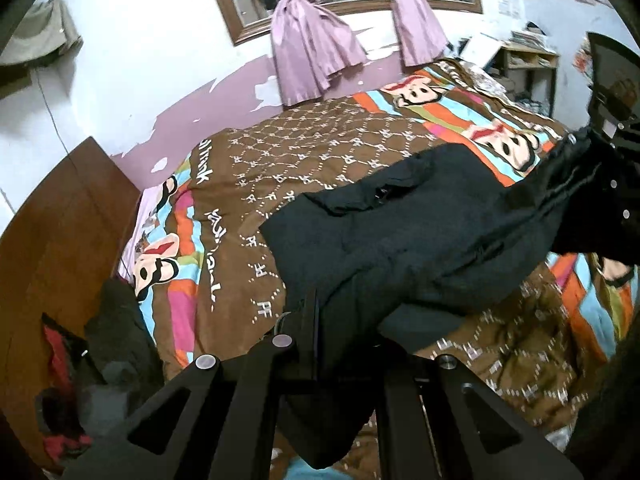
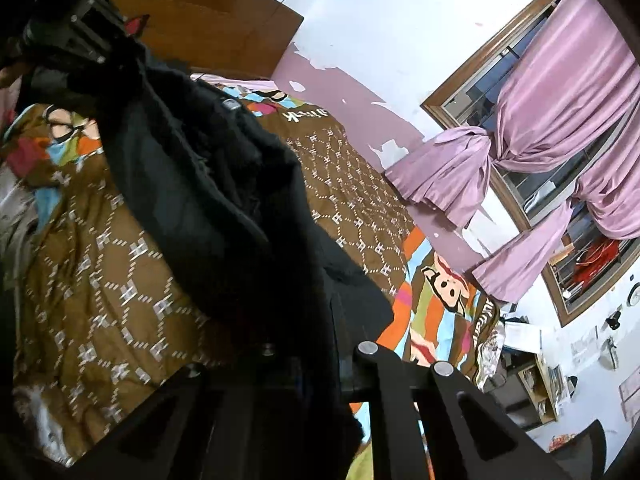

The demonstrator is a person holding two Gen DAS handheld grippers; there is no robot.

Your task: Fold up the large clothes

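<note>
Left wrist | both jaws clenched on black garment [image 1: 420, 220] | lifted above bedspread [image 1: 320, 140]

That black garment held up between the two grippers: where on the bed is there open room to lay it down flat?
The black garment hangs between the left gripper and right gripper. The widest bare patch of the bedspread is its brown lattice-printed middle, bordered by the striped cartoon bands and the purple wall. It is crowded by the wooden headboard, where dark clothes are piled.
</note>
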